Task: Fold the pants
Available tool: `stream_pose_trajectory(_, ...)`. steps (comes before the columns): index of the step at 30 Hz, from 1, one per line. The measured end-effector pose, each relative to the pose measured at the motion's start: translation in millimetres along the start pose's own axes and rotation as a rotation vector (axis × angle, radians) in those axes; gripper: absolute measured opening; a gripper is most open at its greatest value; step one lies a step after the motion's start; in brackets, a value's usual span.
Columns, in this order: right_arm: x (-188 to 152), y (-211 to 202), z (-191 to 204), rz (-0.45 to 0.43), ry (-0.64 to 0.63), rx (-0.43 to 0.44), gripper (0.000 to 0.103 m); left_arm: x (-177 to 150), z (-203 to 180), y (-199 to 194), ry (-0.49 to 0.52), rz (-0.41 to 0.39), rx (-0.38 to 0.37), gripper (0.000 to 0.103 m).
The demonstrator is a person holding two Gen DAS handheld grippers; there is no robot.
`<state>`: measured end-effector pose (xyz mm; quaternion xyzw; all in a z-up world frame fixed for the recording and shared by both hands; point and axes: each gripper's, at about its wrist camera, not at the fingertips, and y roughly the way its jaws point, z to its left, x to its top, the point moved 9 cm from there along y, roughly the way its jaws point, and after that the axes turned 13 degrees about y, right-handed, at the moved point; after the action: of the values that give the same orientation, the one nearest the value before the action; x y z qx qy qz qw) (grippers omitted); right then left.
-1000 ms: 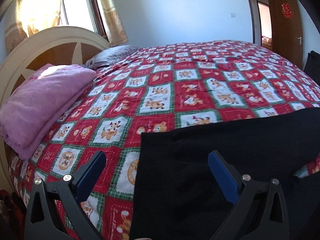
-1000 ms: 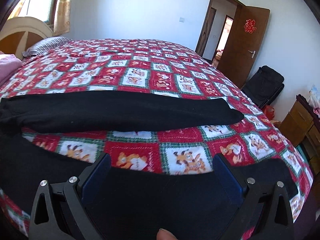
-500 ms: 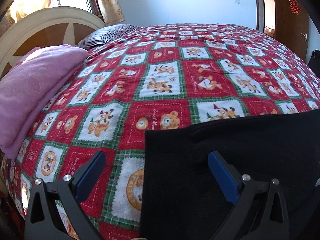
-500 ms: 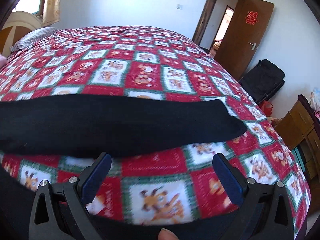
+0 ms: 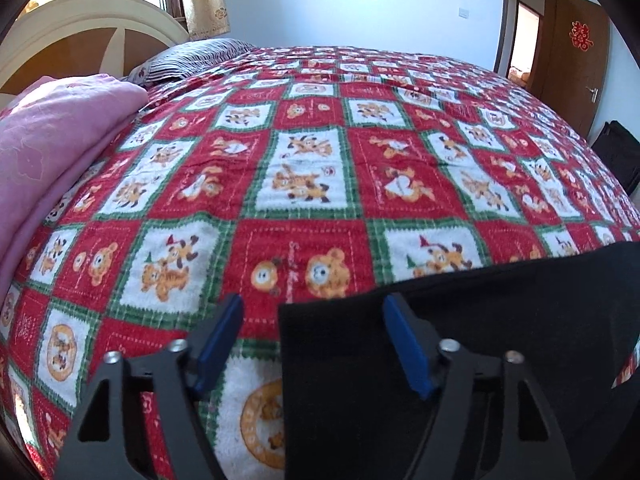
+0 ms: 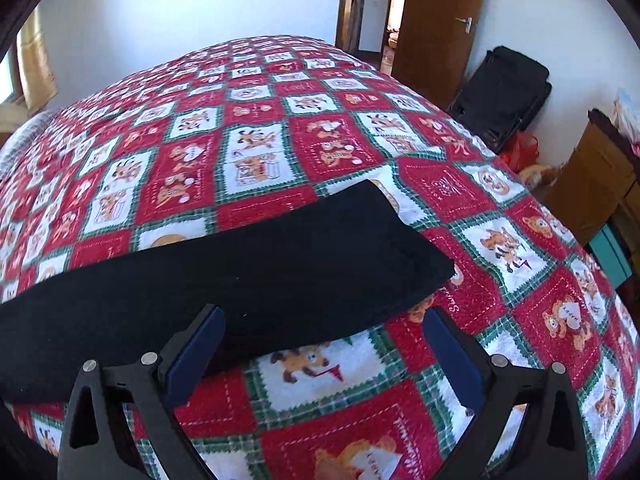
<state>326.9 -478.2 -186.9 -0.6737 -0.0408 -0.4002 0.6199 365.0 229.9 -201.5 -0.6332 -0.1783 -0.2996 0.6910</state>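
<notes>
Black pants (image 5: 480,340) lie flat on a red, white and green patterned bedspread (image 5: 312,168). In the left wrist view my left gripper (image 5: 312,340) straddles the pants' near left corner; its jaws are closing with the cloth edge between them, pads apart from it. In the right wrist view one black pant leg (image 6: 240,272) runs across the bed to its hem end at the right. My right gripper (image 6: 324,354) hangs over the leg's near edge by that end, jaws wide and closing slightly, cloth partly between them.
A folded pink blanket (image 5: 52,168) and a striped pillow (image 5: 192,60) lie by the cream headboard (image 5: 80,36) at the left. A brown door (image 6: 436,28), a black suitcase (image 6: 504,92) and a wooden cabinet (image 6: 600,184) stand beyond the bed's right side.
Both grippers moved forward and dipped toward the bed. The left jaws narrowed around the pants' corner. The right gripper swung right to the pant leg's hem end and rolled.
</notes>
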Motion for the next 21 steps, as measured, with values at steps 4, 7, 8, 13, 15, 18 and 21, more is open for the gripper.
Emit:
stream_pose_trajectory(4, 11.1, 11.1, -10.5, 0.004, -0.003, -0.028, 0.083, -5.3, -9.1, 13.7, 0.007, 0.033, -0.051, 0.056)
stream_pose_trajectory(7, 25.9, 12.9, -21.3, -0.014, 0.006, -0.051, 0.083, -8.7, -9.2, 16.4, -0.004, 0.031, -0.066, 0.056)
stream_pose_trajectory(8, 31.8, 12.5, -24.9, -0.023, 0.011, -0.057, 0.083, -8.9, -8.3, 17.5, -0.014, 0.035, -0.078, 0.056)
stream_pose_trajectory(13, 65.0, 15.8, -41.9, -0.06, 0.041, -0.064, 0.083, -8.6, -10.2, 18.8, -0.006, 0.043, -0.083, 0.057)
stream_pose_trajectory(15, 75.4, 22.6, -45.3, -0.05, 0.063, -0.042, 0.083, -7.9, -11.0, 18.9, 0.006, 0.042, -0.079, 0.057)
stream_pose_trajectory(18, 87.5, 37.2, -46.4, -0.032, 0.083, -0.023, 0.083, -7.7, -9.1, 18.8, -0.003, 0.036, -0.089, 0.056)
stream_pose_trajectory(21, 93.6, 56.3, -40.5, 0.009, 0.083, 0.014, 0.083, -7.3, -7.0, 17.9, -0.013, 0.031, -0.104, 0.054)
